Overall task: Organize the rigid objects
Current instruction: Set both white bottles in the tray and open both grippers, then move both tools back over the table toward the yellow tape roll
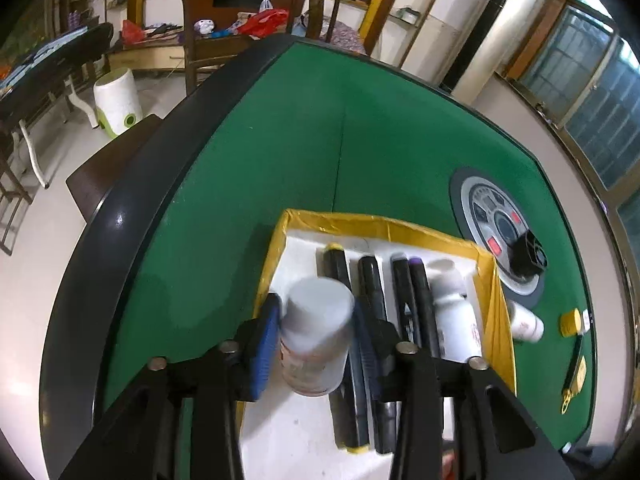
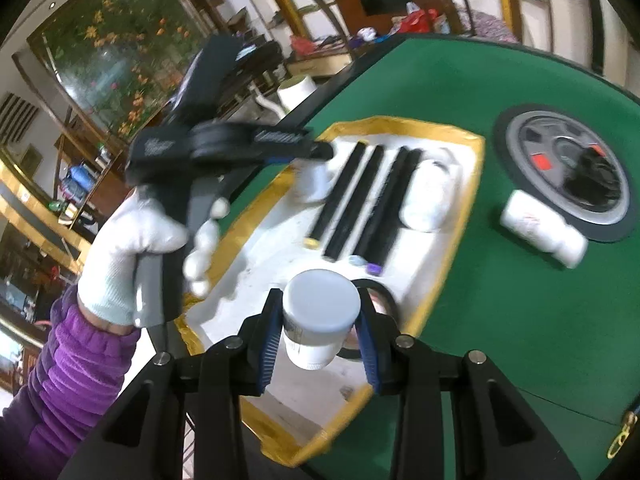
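Note:
A yellow-edged box with a white inside [image 1: 380, 226] [image 2: 472, 168] sits on the green table and holds several black markers [image 1: 370, 280] [image 2: 370, 196] and a white bottle [image 1: 456, 312] [image 2: 430, 196]. My left gripper [image 1: 316, 324] is shut on a white bottle with a grey cap [image 1: 316, 332] above the box's left side; it also shows in the right wrist view [image 2: 312, 176]. My right gripper [image 2: 320, 328] is shut on another white bottle with a grey cap [image 2: 320, 316] above the box's near end. One more white bottle [image 1: 526, 322] [image 2: 540, 226] lies on the felt outside the box.
A round grey control panel [image 1: 476, 208] [image 2: 532, 136] is set in the felt, with a black object [image 1: 528, 256] [image 2: 596, 176] on it. A small yellow item [image 1: 572, 322] and a yellow-black strap [image 1: 574, 376] lie at the right. The table's black rim [image 1: 132, 200] runs along the left.

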### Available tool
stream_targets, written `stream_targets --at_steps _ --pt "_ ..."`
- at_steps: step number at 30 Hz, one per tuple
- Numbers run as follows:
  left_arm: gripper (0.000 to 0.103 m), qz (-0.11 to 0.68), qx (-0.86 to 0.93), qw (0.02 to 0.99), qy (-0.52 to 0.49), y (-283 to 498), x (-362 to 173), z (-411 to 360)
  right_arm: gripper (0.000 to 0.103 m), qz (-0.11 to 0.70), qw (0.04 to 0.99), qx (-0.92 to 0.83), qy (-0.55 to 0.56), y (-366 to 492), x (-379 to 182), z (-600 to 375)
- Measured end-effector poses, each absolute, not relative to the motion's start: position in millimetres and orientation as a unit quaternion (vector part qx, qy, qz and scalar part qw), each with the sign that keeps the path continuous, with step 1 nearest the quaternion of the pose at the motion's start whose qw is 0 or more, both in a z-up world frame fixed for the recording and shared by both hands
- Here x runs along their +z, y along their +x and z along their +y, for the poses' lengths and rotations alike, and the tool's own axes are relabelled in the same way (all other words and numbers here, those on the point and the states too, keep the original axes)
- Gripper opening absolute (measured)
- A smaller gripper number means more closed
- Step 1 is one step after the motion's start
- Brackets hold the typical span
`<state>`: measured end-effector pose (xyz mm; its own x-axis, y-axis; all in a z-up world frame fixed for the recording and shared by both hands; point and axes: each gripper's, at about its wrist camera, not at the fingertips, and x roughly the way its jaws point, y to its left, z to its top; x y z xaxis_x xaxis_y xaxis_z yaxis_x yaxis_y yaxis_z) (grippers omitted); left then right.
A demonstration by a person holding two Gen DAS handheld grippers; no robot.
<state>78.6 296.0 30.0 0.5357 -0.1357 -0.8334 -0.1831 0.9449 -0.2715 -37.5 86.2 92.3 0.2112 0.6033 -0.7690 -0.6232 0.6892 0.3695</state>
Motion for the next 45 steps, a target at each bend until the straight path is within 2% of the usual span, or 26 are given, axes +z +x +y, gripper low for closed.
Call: stream_targets --at_steps 2,3,10,12,17,29,33,36,38,40,45 --pt "0.065 0.477 -0.004 0.858 -0.189 79 31 298 0.035 0.495 0.771 0.401 -0.012 -36 90 96" --pt "0.067 0.475 -0.007 0.859 -0.192 78 33 298 0.035 0.499 0.766 0.405 -0.013 -35 88 102" --pt "0.070 0.429 -0.035 0.881 -0.198 43 73 306 0.035 0.523 0.739 0.424 -0.026 -27 80 139" --pt "0.079 0.403 -0.026 0.893 -0.199 27 87 315 0.035 0.530 0.732 0.427 -0.030 -24 78 151" --pt "0.087 0.348 -0.012 0.913 -0.212 -20 107 342 0.035 0.547 0.723 0.420 -0.035 -6 67 178" --pt "0.090 0.328 0.017 0.908 -0.259 -71 93 376 0.036 0.561 0.735 0.379 -0.037 23 51 206" --pt "0.091 0.330 0.022 0.905 -0.268 -77 89 376 0.044 0.556 0.738 0.381 -0.011 23 55 197" --pt "0.091 0.329 0.028 0.904 -0.273 -80 88 374 0.045 0.541 0.751 0.378 -0.001 20 66 187" --pt "0.091 0.324 0.034 0.905 -0.274 -82 89 371 0.050 0.526 0.765 0.372 0.004 17 76 173" --pt "0.091 0.320 0.039 0.906 -0.274 -85 91 368 0.059 0.515 0.776 0.365 0.009 13 84 158" --pt "0.091 0.320 0.046 0.910 -0.260 -92 94 351 0.062 0.487 0.804 0.341 0.030 5 99 102"
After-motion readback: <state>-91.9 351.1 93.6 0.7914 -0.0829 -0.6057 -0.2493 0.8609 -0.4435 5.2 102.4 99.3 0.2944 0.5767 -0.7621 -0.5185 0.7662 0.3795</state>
